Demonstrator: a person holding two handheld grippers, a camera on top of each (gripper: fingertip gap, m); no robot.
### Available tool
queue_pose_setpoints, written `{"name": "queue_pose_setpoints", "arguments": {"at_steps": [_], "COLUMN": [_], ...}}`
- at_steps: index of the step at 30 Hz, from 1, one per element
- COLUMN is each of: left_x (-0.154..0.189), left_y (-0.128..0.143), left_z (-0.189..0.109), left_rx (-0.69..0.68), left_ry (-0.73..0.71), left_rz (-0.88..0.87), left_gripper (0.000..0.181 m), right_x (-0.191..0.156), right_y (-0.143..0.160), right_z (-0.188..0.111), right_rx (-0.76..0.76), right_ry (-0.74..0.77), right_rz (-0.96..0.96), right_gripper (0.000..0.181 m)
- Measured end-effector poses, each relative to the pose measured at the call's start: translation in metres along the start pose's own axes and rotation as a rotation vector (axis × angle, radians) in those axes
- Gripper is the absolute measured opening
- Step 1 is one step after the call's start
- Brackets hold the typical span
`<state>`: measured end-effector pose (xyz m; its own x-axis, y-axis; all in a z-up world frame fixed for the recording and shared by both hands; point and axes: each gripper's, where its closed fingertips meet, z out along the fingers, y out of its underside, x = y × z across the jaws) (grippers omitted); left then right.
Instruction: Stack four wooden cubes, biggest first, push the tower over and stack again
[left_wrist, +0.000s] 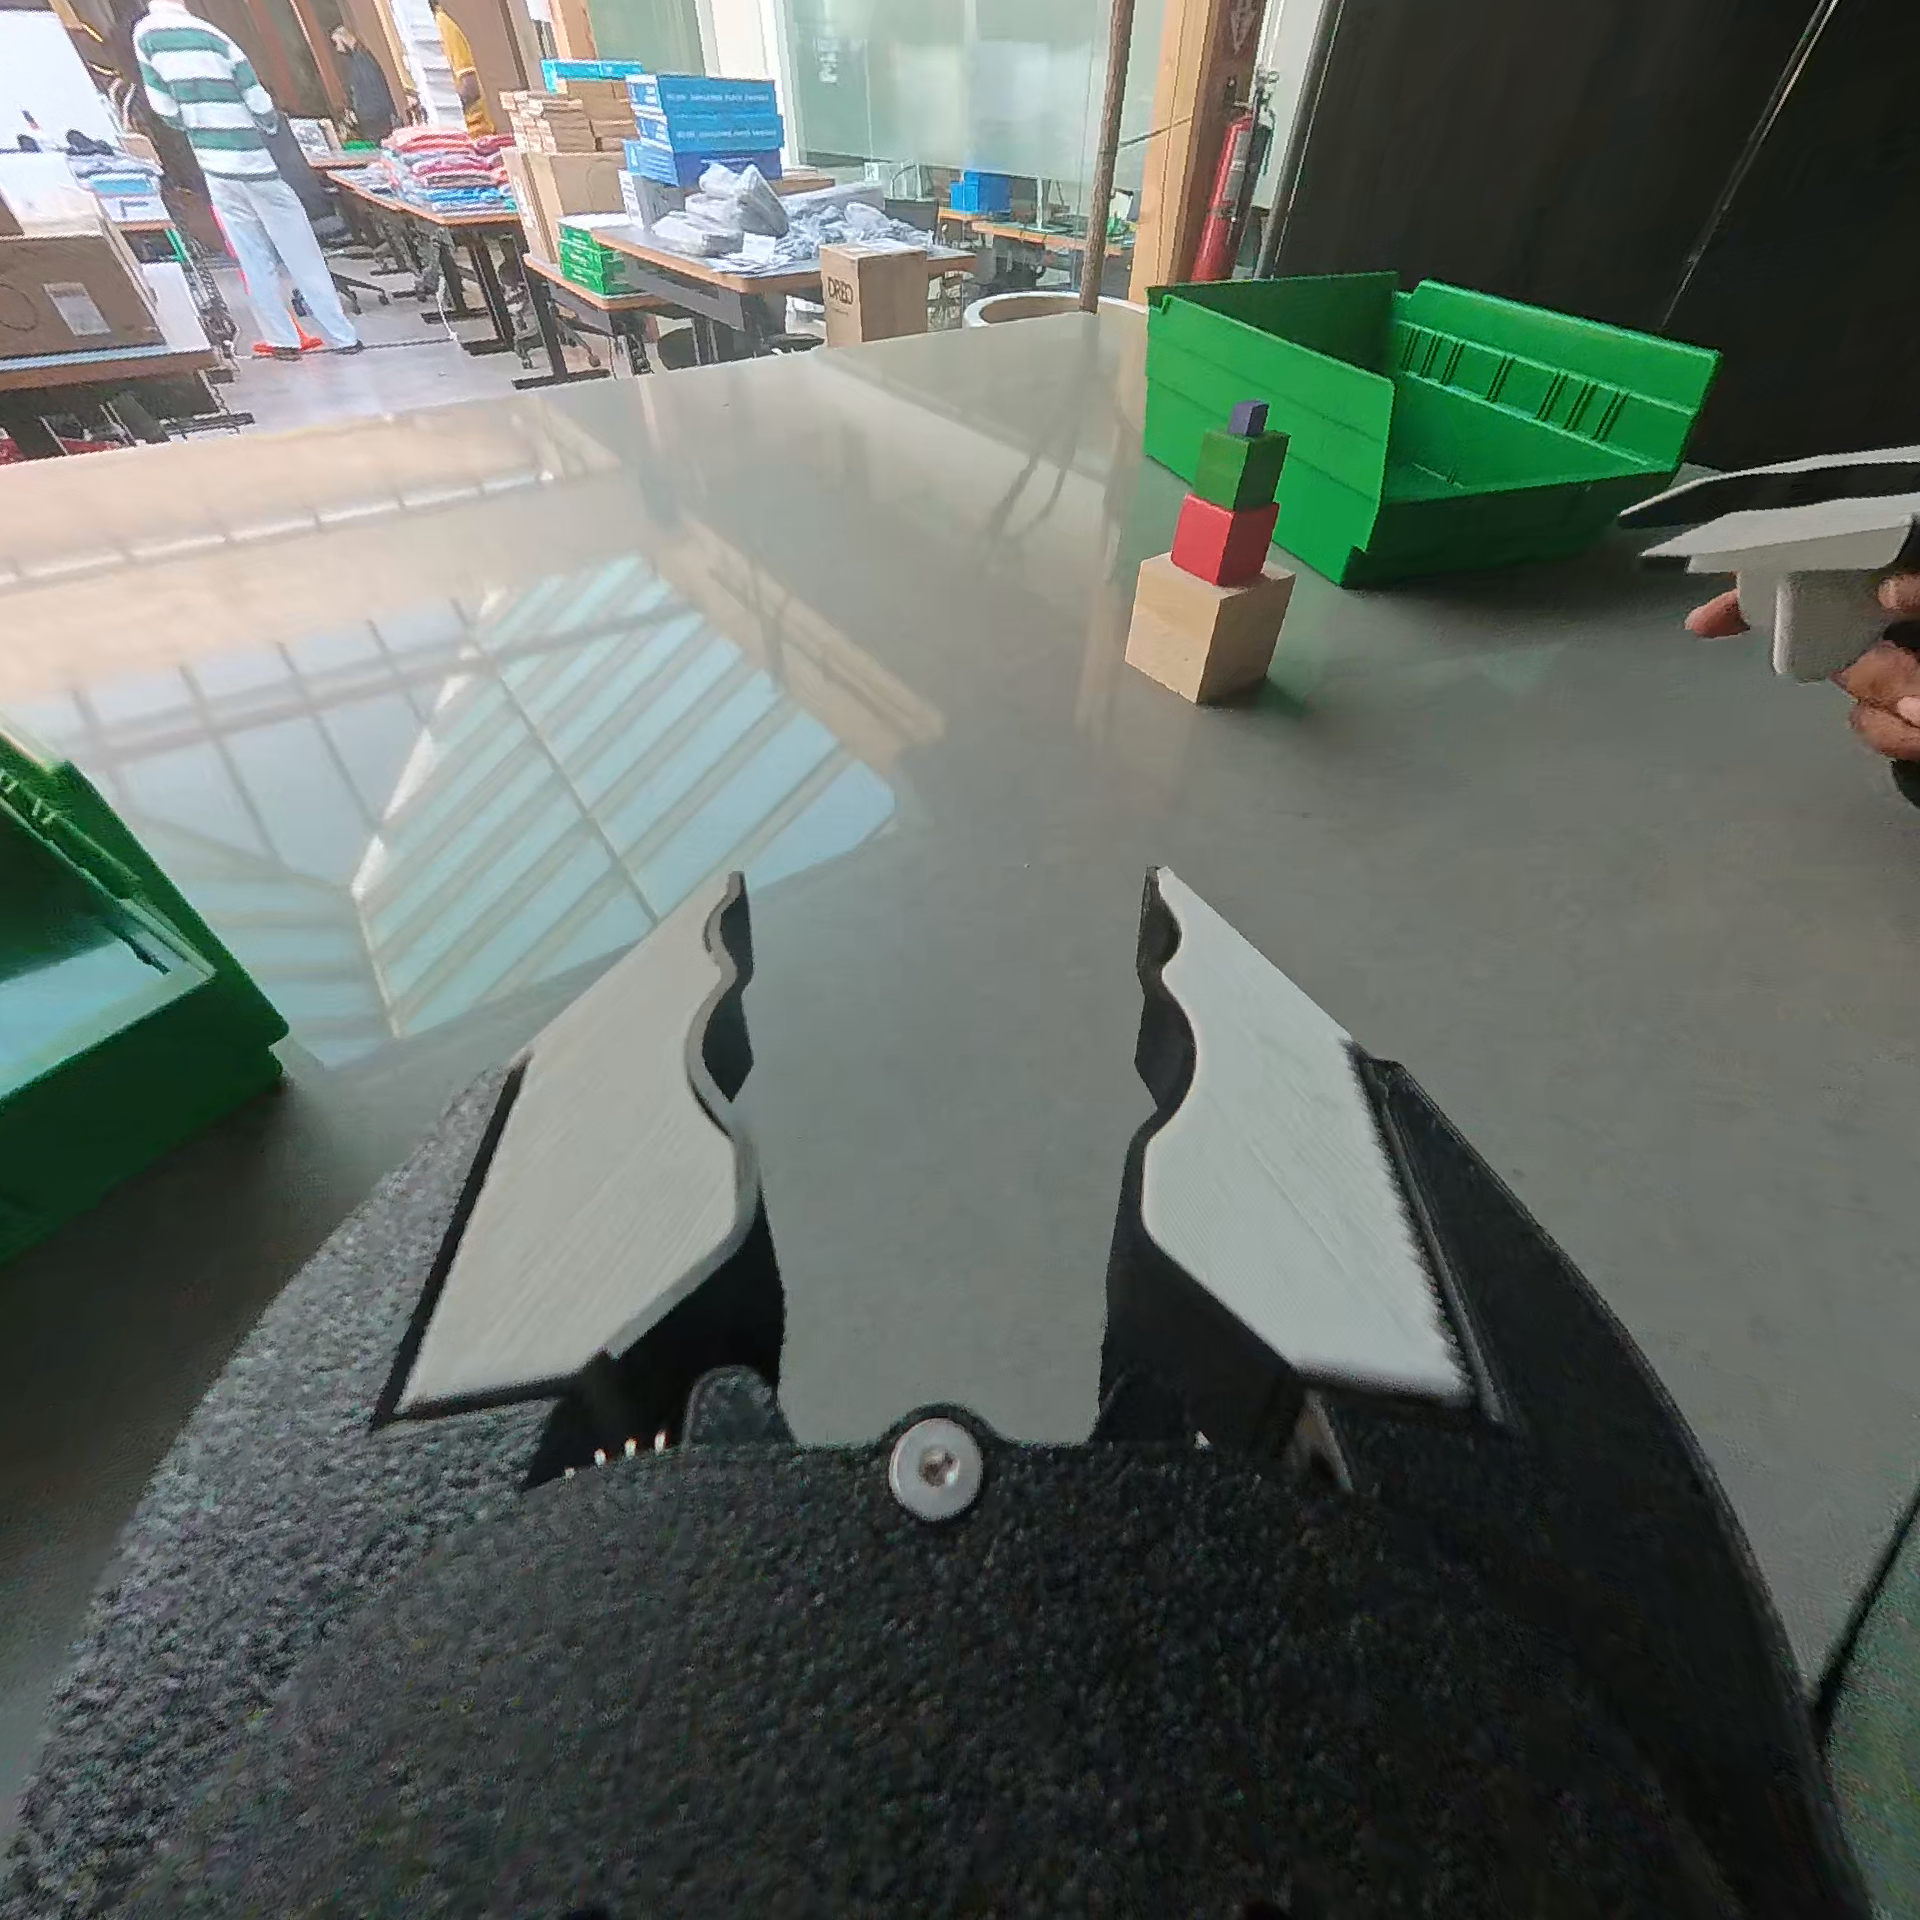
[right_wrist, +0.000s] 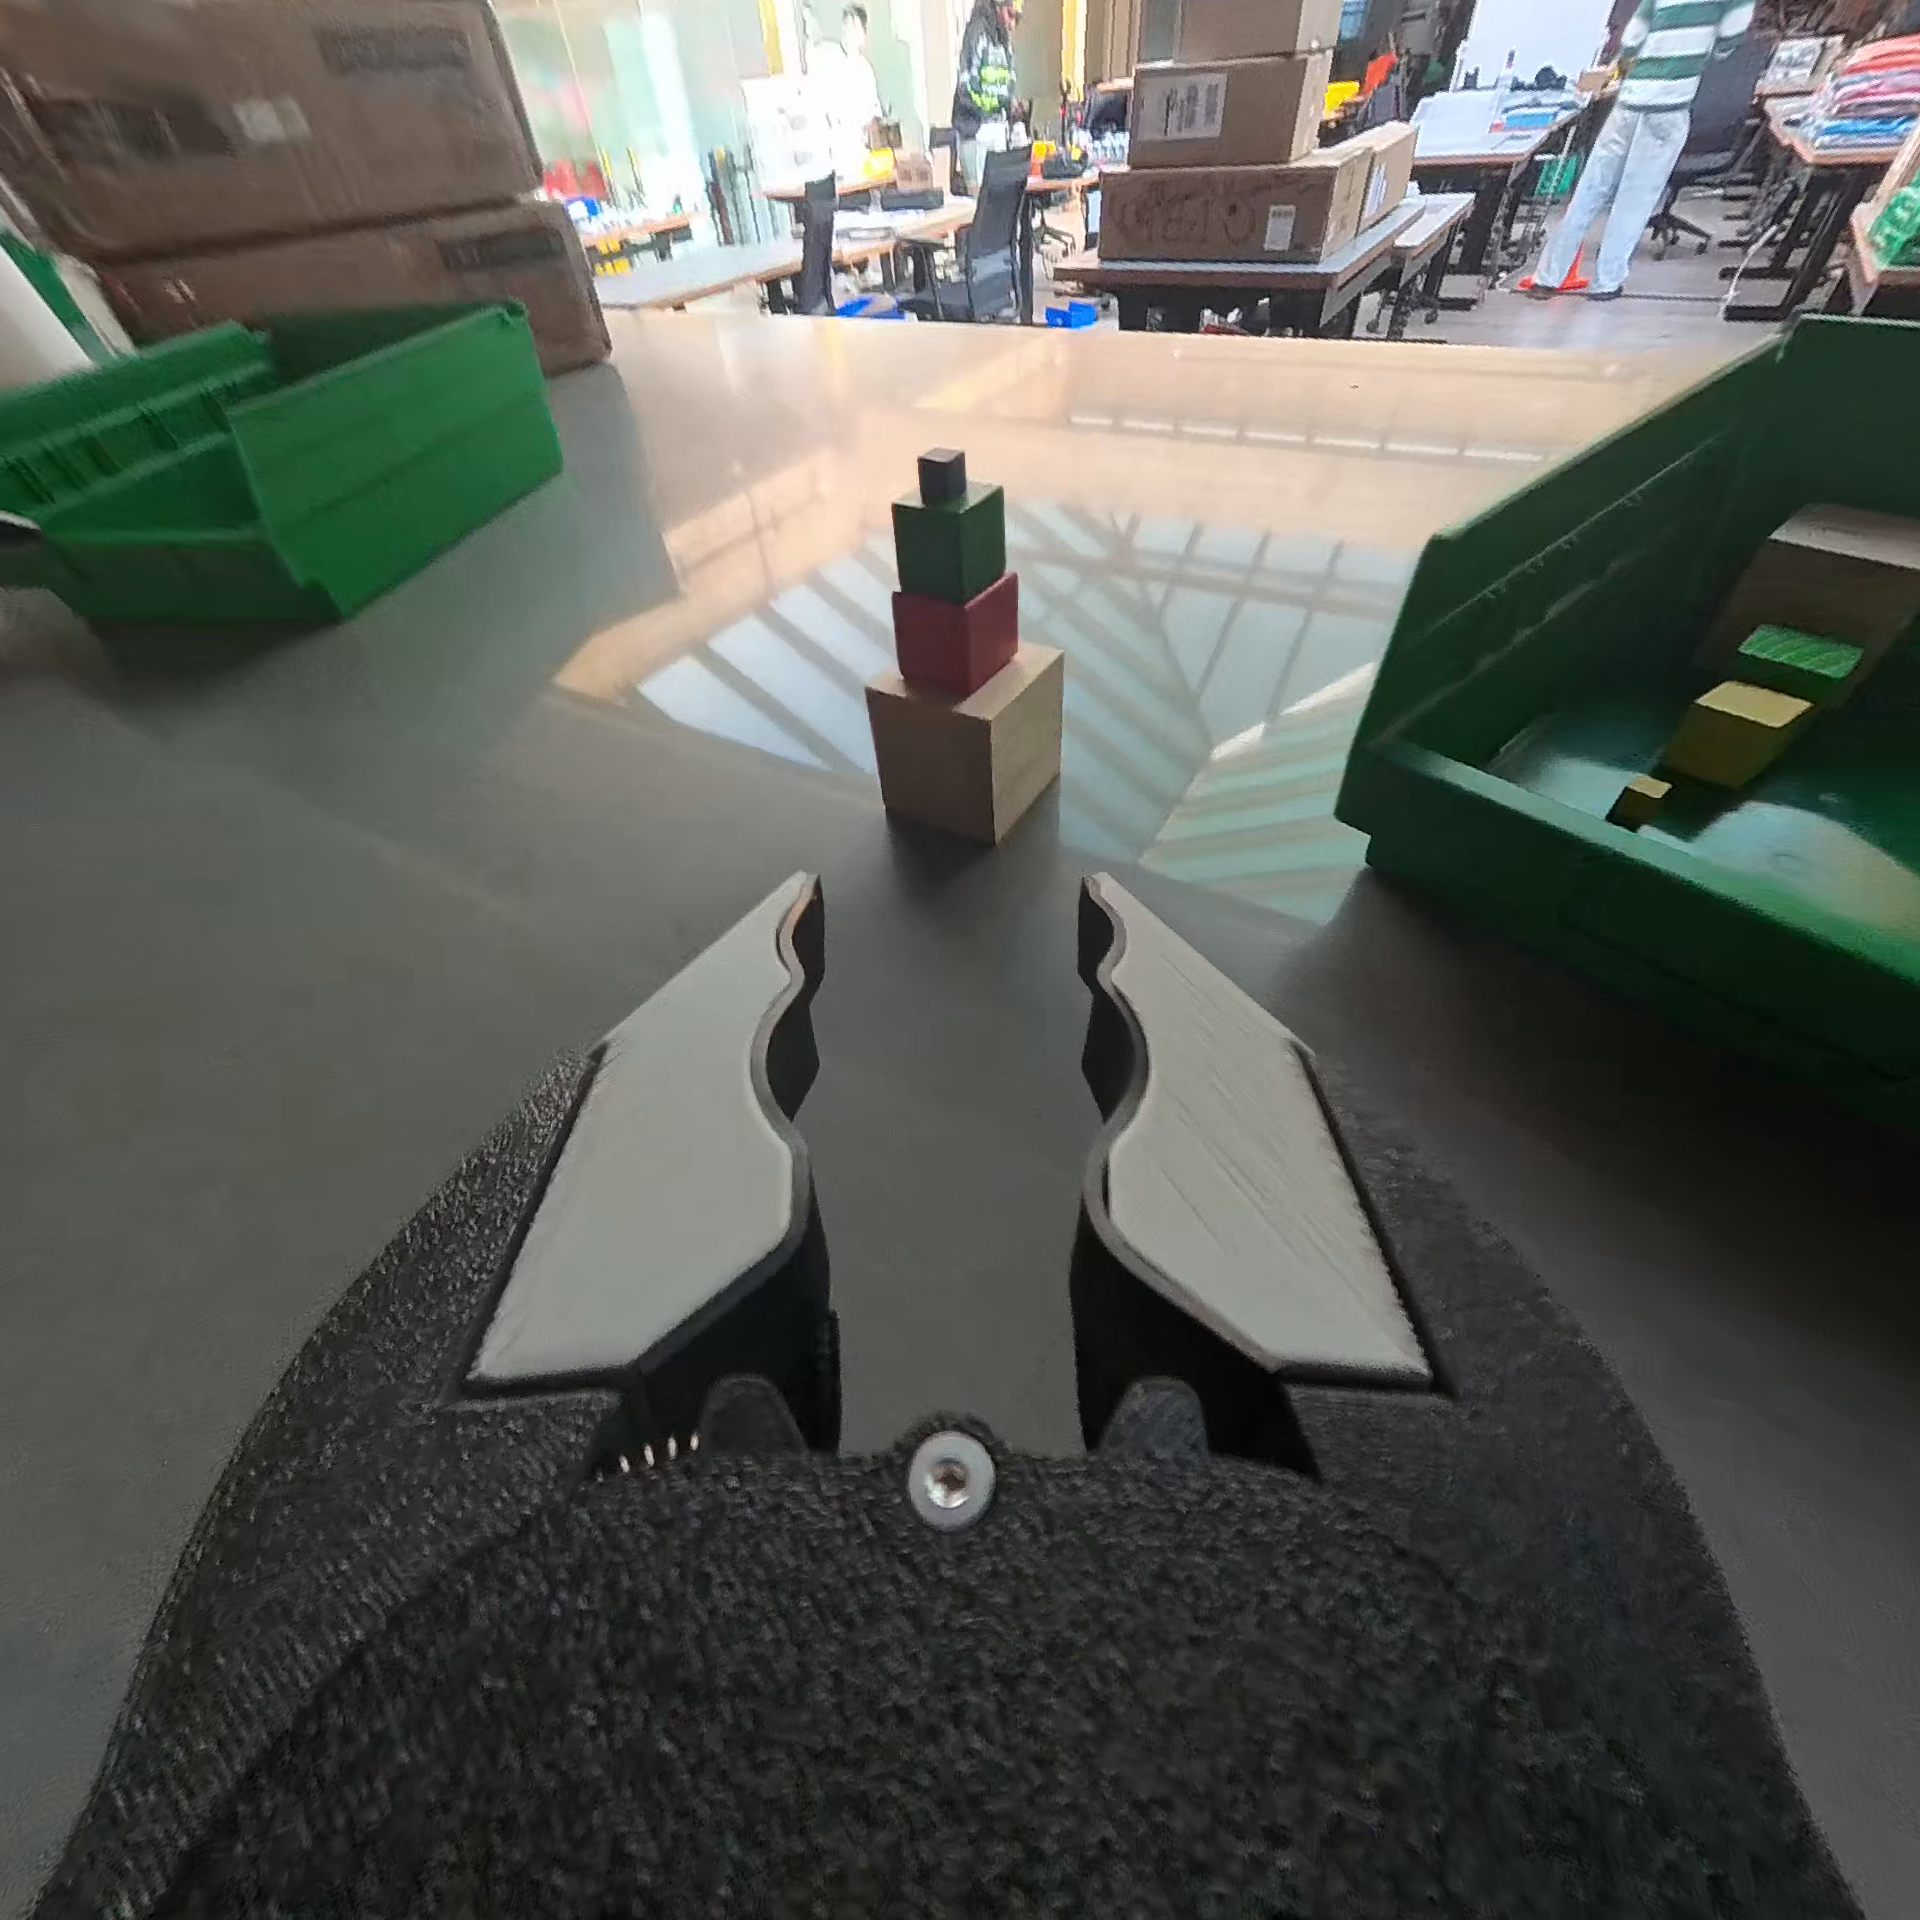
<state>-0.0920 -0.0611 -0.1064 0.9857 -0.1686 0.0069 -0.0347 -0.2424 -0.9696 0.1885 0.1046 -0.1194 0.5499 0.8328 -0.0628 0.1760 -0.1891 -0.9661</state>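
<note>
A tower of blocks stands on the grey table: a plain wooden cube at the bottom, a red cube, a green cube and a small dark purple cube on top. In the right wrist view the wooden cube, red cube, green cube and dark cube stand just ahead of my right gripper, which is open and empty. My left gripper is open and empty, well short and left of the tower. The right gripper also shows in the left wrist view.
A green bin stands behind the tower. Another green bin at the right holds a green block, two yellow blocks and a wooden block. Its corner shows in the left wrist view. Cardboard boxes sit at the far left. The wooden cube is about 12 cm from my right fingertips and 30 cm from my left.
</note>
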Motion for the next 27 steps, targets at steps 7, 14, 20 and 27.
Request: {"name": "queue_pose_setpoints", "arguments": {"at_steps": [7, 14, 20, 27], "left_x": [-0.001, -0.002, -0.003, -0.009], "left_y": [0.008, 0.017, 0.025, 0.03], "left_z": [0.008, 0.008, 0.0, -0.01], "left_rx": [-0.015, -0.044, -0.06, -0.062], "left_ry": [0.005, 0.012, 0.009, -0.008], "left_rz": [-0.005, -0.011, -0.014, -0.027], "left_gripper": [0.077, 0.077, 0.077, 0.076], "right_x": [0.003, 0.043, 0.081, 0.031], "right_y": [-0.002, 0.006, 0.001, -0.032], "right_z": [-0.002, 0.006, 0.049, 0.158], "right_rx": [0.001, -0.021, -0.061, -0.045], "right_ry": [0.008, 0.19, 0.346, 0.307], "right_rz": [-0.01, 0.03, 0.013, -0.148], "right_gripper": [0.049, 0.009, 0.0, 0.0]}}
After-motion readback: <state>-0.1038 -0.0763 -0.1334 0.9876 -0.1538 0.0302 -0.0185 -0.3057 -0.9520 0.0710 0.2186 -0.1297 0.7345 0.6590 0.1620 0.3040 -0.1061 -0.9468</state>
